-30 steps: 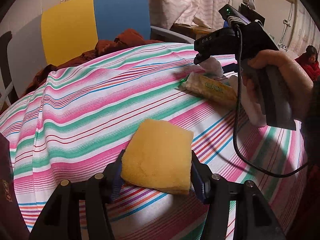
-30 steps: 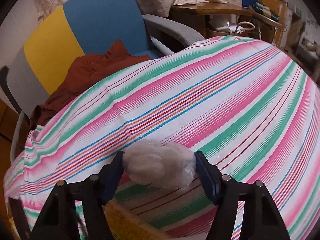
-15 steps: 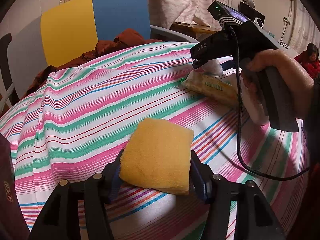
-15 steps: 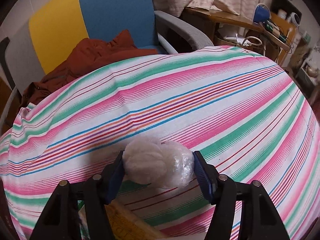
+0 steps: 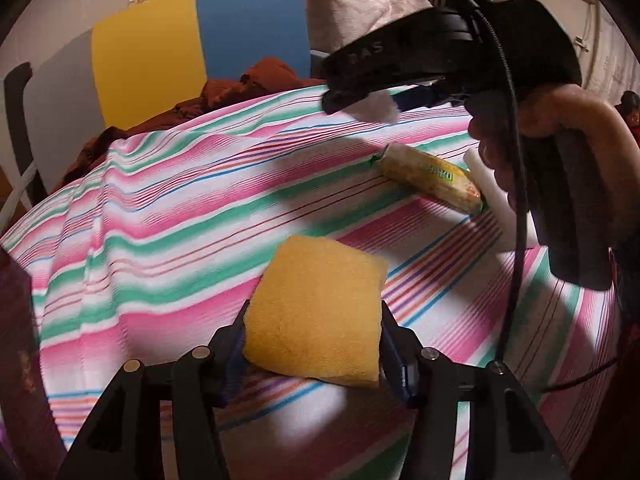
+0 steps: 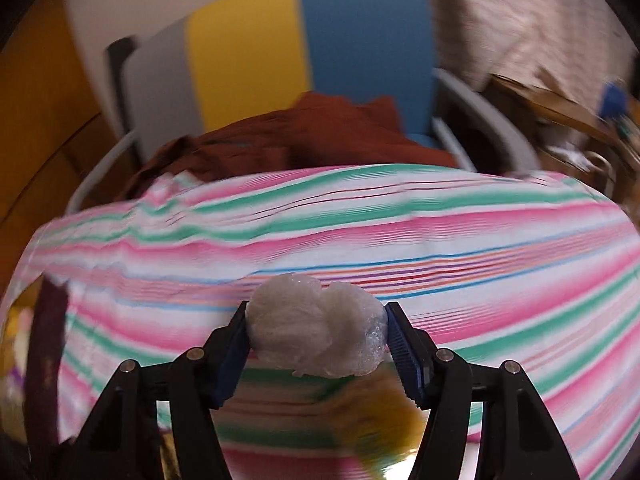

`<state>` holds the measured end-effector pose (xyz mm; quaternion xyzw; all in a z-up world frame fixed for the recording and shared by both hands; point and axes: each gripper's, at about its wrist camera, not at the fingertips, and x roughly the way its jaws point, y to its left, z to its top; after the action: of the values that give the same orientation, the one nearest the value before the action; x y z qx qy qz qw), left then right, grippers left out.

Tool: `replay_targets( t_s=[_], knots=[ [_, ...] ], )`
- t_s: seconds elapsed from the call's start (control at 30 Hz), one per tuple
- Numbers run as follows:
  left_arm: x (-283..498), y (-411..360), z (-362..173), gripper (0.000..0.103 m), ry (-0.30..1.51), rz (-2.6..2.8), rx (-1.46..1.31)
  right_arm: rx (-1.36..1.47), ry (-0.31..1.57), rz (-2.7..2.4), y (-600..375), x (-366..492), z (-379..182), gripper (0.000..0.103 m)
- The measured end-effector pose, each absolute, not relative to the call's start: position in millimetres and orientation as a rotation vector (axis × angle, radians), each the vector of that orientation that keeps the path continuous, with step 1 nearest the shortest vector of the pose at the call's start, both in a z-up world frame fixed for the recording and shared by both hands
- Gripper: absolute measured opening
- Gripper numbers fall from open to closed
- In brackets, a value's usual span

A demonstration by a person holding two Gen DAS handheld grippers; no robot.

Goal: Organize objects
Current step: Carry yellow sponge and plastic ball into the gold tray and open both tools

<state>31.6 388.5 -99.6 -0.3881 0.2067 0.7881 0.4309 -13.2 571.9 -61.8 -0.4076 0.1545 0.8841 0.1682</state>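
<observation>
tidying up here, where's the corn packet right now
In the left wrist view the corn packet lies on the striped cloth at the right, beyond the sponge and just below the right gripper.

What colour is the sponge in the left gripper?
Yellow-orange sponge, clearest in the left wrist view.

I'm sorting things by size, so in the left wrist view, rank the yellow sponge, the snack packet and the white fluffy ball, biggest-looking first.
1. Yellow sponge, though nearest the camera.
2. Snack packet.
3. White fluffy ball, mostly hidden, so unsure.
</observation>
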Motion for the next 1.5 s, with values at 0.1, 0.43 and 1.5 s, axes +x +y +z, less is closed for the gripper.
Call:
replay_targets(
  t_s=[0.1, 0.43, 1.5],
  knots=[
    [35, 372, -95, 0.057, 0.5, 1.978, -0.979, -1.239, 0.359, 2.579, 541, -24, -67, 0.065],
    [46, 321, -51, 0.057, 0.432, 2.026, -0.92, -1.43, 0.183, 2.57, 483, -35, -90, 0.065],
    [-5, 177, -5, 0.057, 0.215, 2.372, -0.949, -1.581, 0.108, 2.421, 403, -19, -96, 0.064]
  ],
)
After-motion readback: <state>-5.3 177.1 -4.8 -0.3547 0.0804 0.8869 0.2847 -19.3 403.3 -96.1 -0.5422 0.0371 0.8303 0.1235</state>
